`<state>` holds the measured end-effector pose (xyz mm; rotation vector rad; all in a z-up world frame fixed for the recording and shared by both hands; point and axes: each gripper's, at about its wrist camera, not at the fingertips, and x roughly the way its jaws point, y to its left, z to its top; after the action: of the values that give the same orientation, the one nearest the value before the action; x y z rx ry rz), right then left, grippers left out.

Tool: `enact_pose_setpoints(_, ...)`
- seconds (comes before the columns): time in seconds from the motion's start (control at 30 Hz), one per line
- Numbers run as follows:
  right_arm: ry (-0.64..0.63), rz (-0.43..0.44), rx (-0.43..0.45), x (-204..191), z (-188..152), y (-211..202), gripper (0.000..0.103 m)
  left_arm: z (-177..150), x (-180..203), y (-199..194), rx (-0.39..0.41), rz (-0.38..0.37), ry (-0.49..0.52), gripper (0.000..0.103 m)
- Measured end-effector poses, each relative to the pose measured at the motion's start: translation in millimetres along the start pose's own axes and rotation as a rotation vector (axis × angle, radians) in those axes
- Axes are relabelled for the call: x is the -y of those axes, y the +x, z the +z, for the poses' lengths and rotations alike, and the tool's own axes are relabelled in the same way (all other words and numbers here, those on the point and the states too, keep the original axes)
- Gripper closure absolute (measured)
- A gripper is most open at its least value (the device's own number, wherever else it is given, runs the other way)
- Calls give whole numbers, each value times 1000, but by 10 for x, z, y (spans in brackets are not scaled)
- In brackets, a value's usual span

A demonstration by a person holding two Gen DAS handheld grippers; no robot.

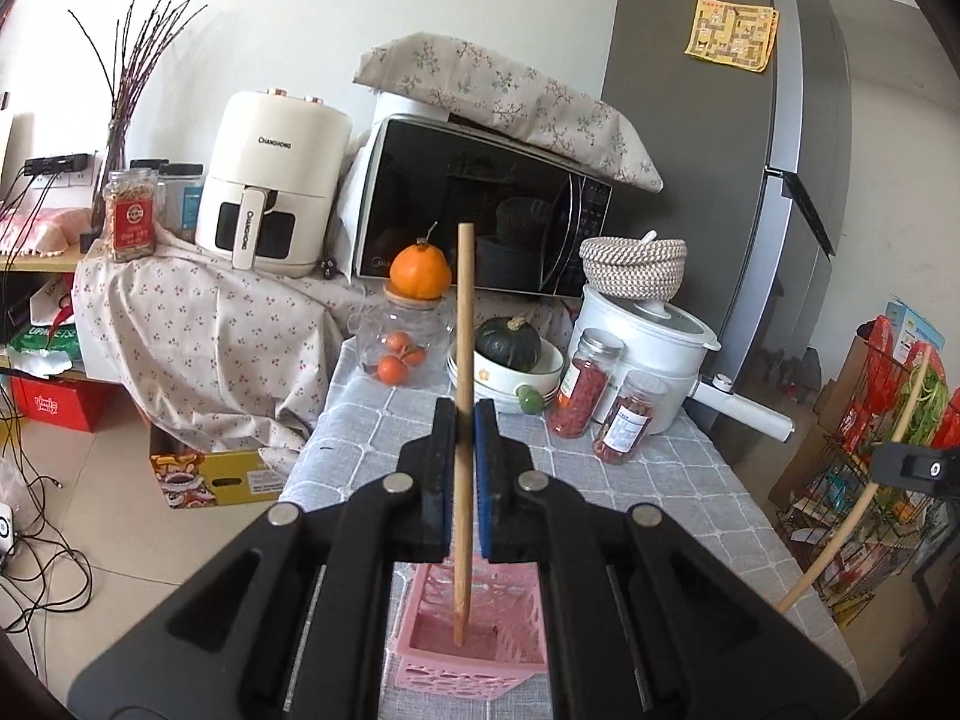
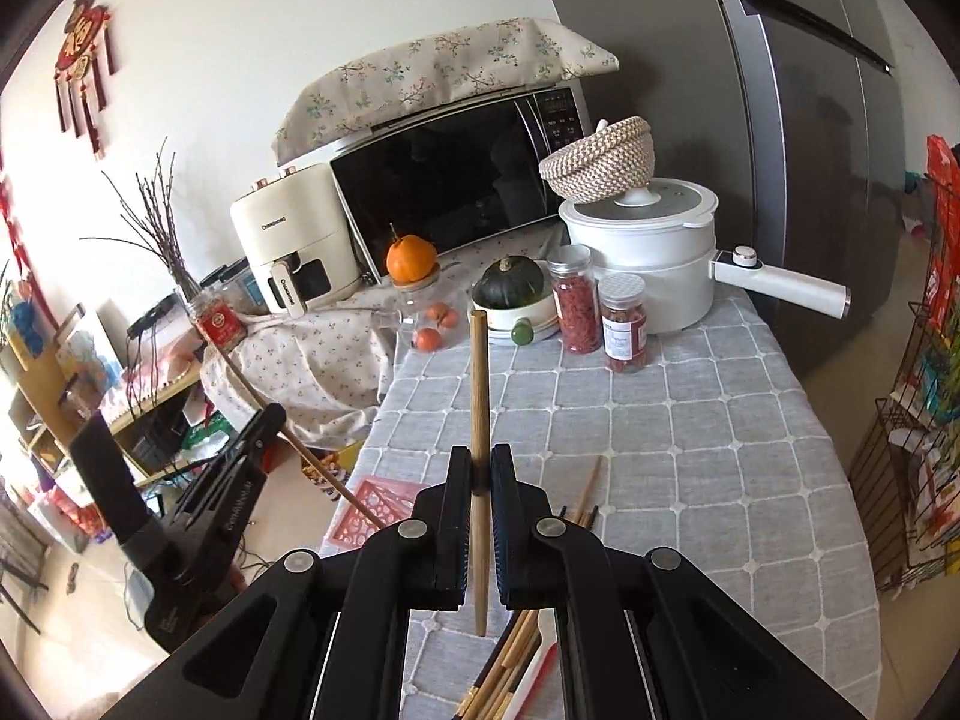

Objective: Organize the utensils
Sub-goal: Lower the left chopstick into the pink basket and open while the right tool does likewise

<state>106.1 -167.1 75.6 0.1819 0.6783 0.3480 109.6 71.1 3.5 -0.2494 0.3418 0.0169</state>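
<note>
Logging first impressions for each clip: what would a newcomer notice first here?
Each claw is shut on one upright wooden chopstick: the left claw holds its chopstick with the tip down inside a pink basket, the right claw holds its own chopstick above a loose pile of utensils on the grey checked tablecloth. Behind stand a microwave and a white air fryer.

microwave draped with floral cloth | air fryer set left of it | orange seated on glass jar | squash held in bowl | white pot topped by woven basket
</note>
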Motion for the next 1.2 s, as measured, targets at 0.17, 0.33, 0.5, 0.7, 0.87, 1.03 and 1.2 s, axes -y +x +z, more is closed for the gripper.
enact_pose_setpoints(0.17,1,23,25,-75,63,-38,97,-71,-70,149,-79,11,-22,95)
enact_pose_setpoints(0.33,10,57,56,-180,164,-68,97,-35,-115,155,-136,5,-42,72)
enact_pose_setpoints(0.5,33,93,95,-287,275,-60,97,83,-170,-6,-178,18,-70,47)
enact_pose_setpoints(0.7,53,110,133,-398,331,133,97,60,-245,-110,-288,158,14,27)
enact_pose_setpoints(0.87,43,92,147,-462,259,417,97,-73,-321,-121,-363,219,76,24)
enact_pose_setpoints(1.03,24,60,142,-468,144,690,97,-144,-394,-64,-430,226,56,24)
enact_pose_setpoints(1.2,22,49,115,-454,13,933,97,-187,-342,-44,-450,218,57,24)
